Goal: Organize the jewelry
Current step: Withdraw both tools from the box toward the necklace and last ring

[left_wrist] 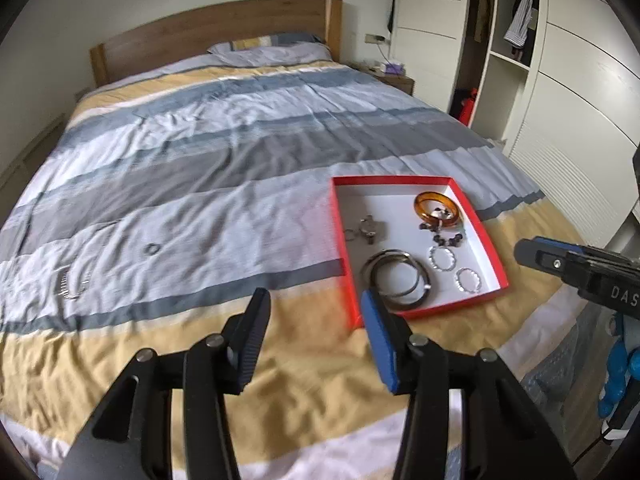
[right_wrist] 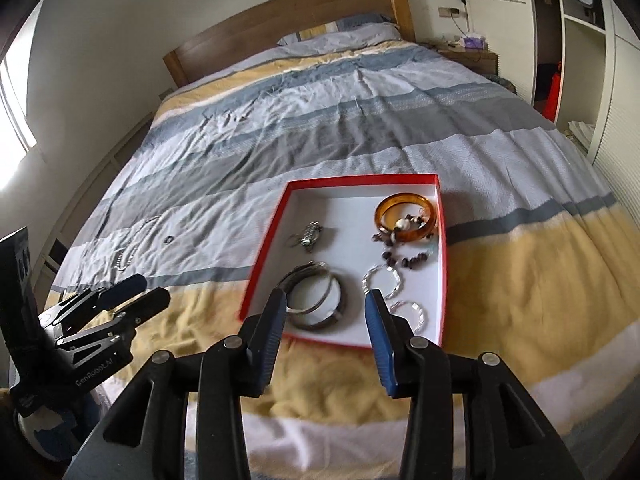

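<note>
Right wrist: tray [right_wrist: 440, 280] beyond right tool [right_wrist: 326, 312]

At the right edge of your left wrist view, the black body of the right gripper [left_wrist: 560, 258] carries white letters "DAS", cut off by the frame edge. At the lower left of your right wrist view, the left gripper [right_wrist: 146, 292] reads "GenRobot.AI" in white along its black arm.

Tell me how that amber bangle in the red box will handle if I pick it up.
The amber bangle looks like a rigid glossy hoop, so probably stiff and a bit slippery. A beaded string lies across it and may drag along.
</note>
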### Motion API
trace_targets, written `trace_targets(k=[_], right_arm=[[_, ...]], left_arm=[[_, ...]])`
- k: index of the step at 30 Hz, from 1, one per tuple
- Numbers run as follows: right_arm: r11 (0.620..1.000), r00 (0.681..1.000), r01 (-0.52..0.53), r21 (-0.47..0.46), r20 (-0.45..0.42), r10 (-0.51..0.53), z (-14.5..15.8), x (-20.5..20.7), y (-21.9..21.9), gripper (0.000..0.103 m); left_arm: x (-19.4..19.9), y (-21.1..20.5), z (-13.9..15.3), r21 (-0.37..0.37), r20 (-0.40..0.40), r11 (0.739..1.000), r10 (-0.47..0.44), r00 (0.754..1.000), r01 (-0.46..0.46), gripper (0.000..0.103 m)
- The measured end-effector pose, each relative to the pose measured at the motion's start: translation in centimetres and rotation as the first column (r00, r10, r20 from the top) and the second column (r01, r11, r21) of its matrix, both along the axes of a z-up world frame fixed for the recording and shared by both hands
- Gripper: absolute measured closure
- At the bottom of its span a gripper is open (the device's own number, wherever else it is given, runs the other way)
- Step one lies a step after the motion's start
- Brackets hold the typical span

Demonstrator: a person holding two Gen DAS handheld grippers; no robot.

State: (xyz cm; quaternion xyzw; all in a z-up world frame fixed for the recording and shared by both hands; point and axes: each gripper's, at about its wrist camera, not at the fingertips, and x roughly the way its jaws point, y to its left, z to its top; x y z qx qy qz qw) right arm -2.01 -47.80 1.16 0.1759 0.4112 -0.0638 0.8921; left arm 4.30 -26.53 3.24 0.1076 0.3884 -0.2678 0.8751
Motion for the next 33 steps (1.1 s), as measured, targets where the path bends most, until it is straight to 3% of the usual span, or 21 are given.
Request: trace_targets(k=[17, 33], right_arm=[[0.998, 0.994, -0.062, -0.014, 0.085, 0.063, 3.9, -4.3, 8.7, 0.06], [0.989, 0.979, -0.137, -0.06, 0.146, 0.144, 7.2, -6.4, 14.6, 0.059]], left_arm=[[-5.0, 10.7, 4.2, -0.058, 0.132, 0.987, 0.159, 0.978, -0.153, 0.056], [-8.5, 17.3, 7.6, -0.125, 0.213, 0.966, 0.251, 0.944, -0.228, 0.055]])
